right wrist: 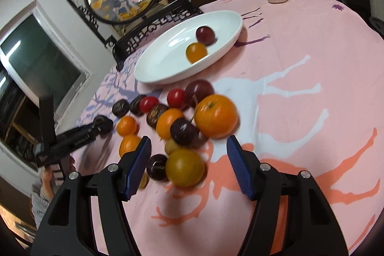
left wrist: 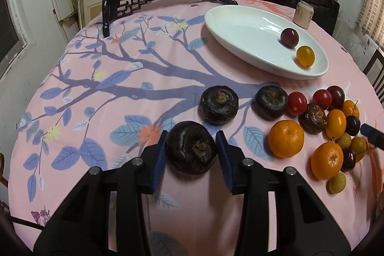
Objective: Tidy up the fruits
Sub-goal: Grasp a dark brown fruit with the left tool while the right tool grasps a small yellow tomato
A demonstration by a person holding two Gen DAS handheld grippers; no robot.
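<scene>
Early stage: only two small fruits in white dish (left wrist: 242, 23), dark red one (left wrist: 289, 37) and yellow one (left wrist: 305, 59).

Rest loose on tablecloth (left wrist: 120, 59). Left gripper (left wrist: 191, 148) closed around nearest water chestnut (left wrist: 191, 148), pads at its sides, not lifted. Right gripper (right wrist: 188, 155) half open, empty, over pile near yellow-orange fruit (right wrist: 184, 167). Mandarins, tomatoes, other chestnuts unsorted.

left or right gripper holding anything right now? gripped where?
Left gripper brackets the dark water chestnut at its sides; contact cannot be told. Right gripper is open, holding nothing.
</scene>
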